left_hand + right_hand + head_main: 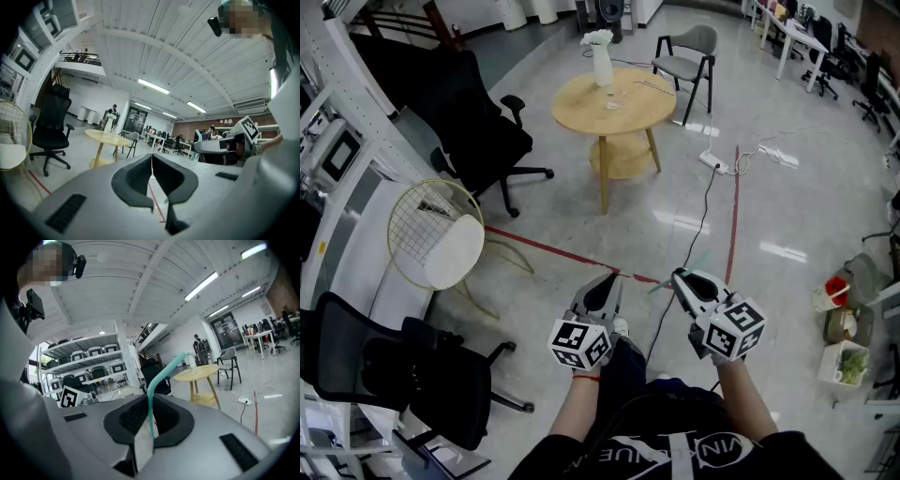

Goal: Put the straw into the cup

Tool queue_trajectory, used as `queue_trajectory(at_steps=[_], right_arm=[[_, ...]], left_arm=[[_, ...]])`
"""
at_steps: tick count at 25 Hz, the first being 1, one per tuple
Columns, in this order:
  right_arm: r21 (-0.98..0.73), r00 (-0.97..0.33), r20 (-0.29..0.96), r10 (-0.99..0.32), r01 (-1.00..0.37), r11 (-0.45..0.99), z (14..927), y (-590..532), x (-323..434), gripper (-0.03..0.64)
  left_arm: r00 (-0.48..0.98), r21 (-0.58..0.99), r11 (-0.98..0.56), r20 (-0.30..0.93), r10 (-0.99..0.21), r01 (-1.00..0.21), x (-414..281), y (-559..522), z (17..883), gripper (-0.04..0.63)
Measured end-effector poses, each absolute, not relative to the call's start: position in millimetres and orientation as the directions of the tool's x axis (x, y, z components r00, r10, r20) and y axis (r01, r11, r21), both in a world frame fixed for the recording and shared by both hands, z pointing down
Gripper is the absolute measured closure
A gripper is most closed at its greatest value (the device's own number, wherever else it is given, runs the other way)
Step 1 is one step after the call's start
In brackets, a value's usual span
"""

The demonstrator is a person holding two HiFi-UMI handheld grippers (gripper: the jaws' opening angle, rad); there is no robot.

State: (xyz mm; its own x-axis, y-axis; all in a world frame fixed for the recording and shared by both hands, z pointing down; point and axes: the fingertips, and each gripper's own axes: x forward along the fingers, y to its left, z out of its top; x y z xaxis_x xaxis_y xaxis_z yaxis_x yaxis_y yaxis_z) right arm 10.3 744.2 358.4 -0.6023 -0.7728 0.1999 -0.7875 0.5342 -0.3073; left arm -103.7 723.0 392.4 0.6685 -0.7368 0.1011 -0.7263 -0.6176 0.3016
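1. Forearms reach in from the bottom centre of the head view. Each holds a smooth grey plastic gripper with a cube of black-and-white square markers.
2. Left gripper (152,161): its ribbed black pads are pressed together, with nothing between them.
3. Right gripper (150,405): its jaws are clamped on a thin teal straw (161,377). The straw rises from the pads and bends over near its top. In the head view it shows as a faint teal line crossing the jaw tips.
4. At upper centre of the head view, well apart from both grippers, stands a round light-wood table (637,111) with a lower shelf and splayed legs.
5. On the tabletop, a slim white vase (601,66) holds white flowers. Just beside it sits a small clear cup (612,99); its contents cannot be made out.
6. A black mesh office chair (478,131) is at upper left, and a gold wire chair (431,230) with a round white cushion is at mid-left. A grey padded chair (687,56) sits behind the table.
7. A red tape line (733,216) and a black cable cross the glossy grey floor.
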Motion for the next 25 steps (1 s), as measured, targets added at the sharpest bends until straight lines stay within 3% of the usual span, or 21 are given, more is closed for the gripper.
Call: queue_trajectory(at_steps=[14, 25], right_arm=[[-0.275, -0.573, 0.236, -0.785, -0.814, 0.512, 356, 575, -14, 0.588], [-0.321, -0.524, 0.231, -0.82, -0.836, 0.444, 366, 509, -34, 0.588]], left_arm=[[0.697, 0.351, -0.629, 0.103, -0.71, -0.693, -128, 548, 397, 0.583], [0.741, 0.371, -0.668, 0.089, -0.666, -0.645, -151, 474, 400, 0.583]])
